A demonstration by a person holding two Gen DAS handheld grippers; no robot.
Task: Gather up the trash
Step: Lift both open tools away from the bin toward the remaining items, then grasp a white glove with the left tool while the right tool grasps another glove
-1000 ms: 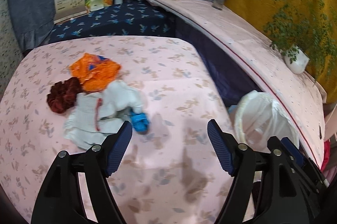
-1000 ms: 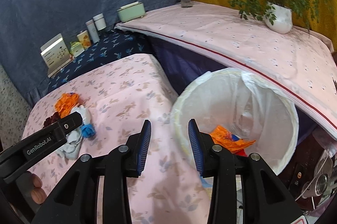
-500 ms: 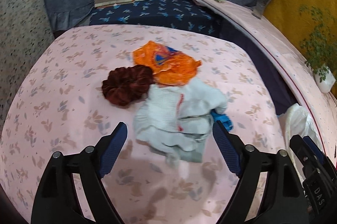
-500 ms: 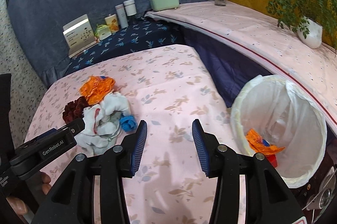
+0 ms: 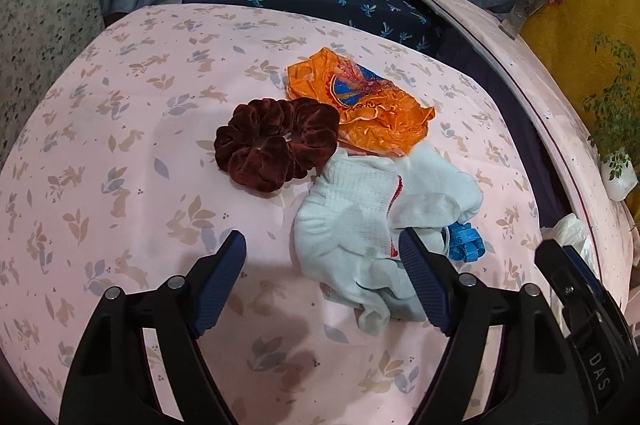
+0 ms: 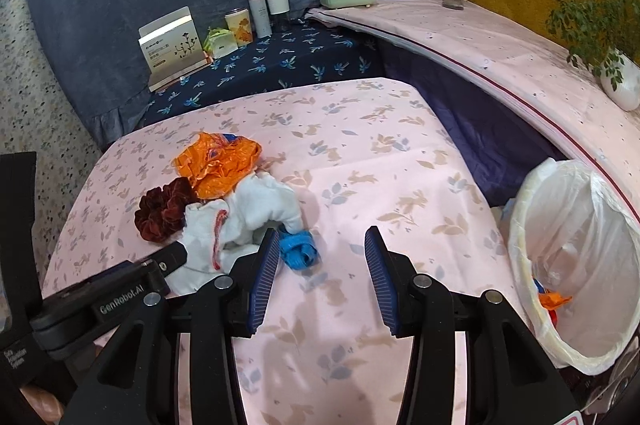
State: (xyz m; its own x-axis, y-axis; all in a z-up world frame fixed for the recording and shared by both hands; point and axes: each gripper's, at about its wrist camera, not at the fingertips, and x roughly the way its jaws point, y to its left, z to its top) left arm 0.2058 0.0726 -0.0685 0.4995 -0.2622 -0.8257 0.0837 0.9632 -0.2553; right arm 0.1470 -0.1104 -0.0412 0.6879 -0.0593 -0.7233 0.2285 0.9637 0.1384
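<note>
- Pink cloth printed with leaves and rabbits covers the desk where our trash lies in one loose pile.
- Farthest left in the pile sits a dark red velvet scrunchie, touching an orange plastic wrapper just behind it.
- Our left gripper hovers low over the near edge of the pile, jaws spread wide and holding nothing; its right finger overlaps a crumpled white cloth.
- Tucked against the cloth's right side is a small coil of blue tape.
- Our right gripper is also wide open and empty, just right of that tape.
- Far right, off the desk edge, stands a white-lined trash bin with orange scraps already inside.
- We judge the wrapper is the next real piece of trash: we should reach past the scrunchie and cloth, pinch only the crinkled plastic, and lift gently so the neighbours stay put.
</note>
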